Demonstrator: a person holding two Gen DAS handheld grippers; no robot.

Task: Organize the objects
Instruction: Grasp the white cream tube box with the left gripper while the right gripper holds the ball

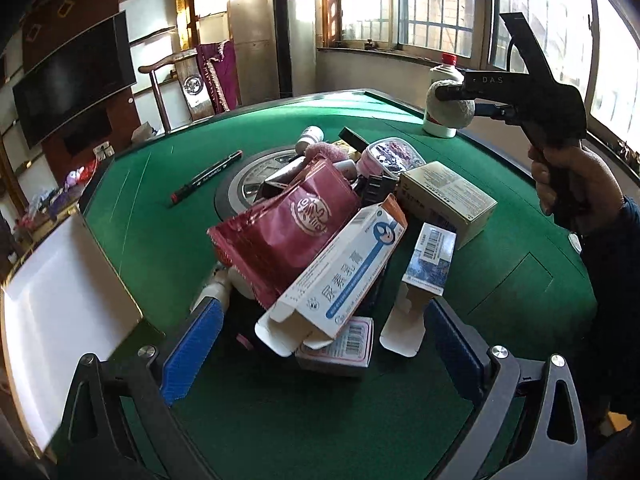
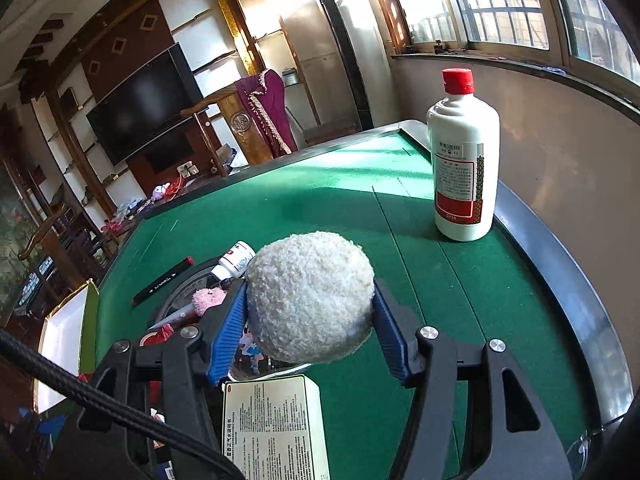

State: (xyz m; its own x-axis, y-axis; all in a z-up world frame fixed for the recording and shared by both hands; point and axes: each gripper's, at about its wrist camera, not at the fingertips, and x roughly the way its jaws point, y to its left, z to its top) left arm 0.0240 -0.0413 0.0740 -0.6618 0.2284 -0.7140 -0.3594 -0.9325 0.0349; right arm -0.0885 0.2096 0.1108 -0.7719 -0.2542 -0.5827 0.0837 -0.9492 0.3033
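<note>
- Room: living space with a dark TV (image 2: 148,100) on a wood-panelled wall, a wooden chair (image 1: 188,76) draped in maroon cloth, and barred windows (image 1: 424,4) letting in hard sun.
- Desk (image 1: 500,280): green felt top with a dark raised rim and a round hub (image 1: 240,184) at its centre. Sunlight falls in a patch on the far corner.
- White box (image 1: 60,300) sits at the desk's left edge, open side up, and looks empty from here. I judge it the likely bin.
- Pile (image 1: 320,232): most objects lie heaped over the hub, unsorted. I see a red pouch (image 1: 288,224), a long carton (image 1: 340,276) with its flap open, a tan box (image 1: 448,196), a small blue box (image 1: 430,260) and a small bottle (image 1: 310,136).
- Bottle (image 2: 464,168): white with a red cap, standing upright alone at the far right corner.
- Pen (image 1: 208,178): lies apart on the felt, left of the hub.
- Right gripper (image 2: 310,312): fingers clamped on both sides of a fluffy cream ball (image 2: 310,296), held in the air above the felt.
- Left gripper (image 1: 324,344): fingers apart, nothing between them, hovering over the near edge of the pile.
- Progress, my judgement: early. One item lifted, none visibly placed, and the heap is nearly whole.
- Left to do: set the ball down, then clear the pile item by item.
</note>
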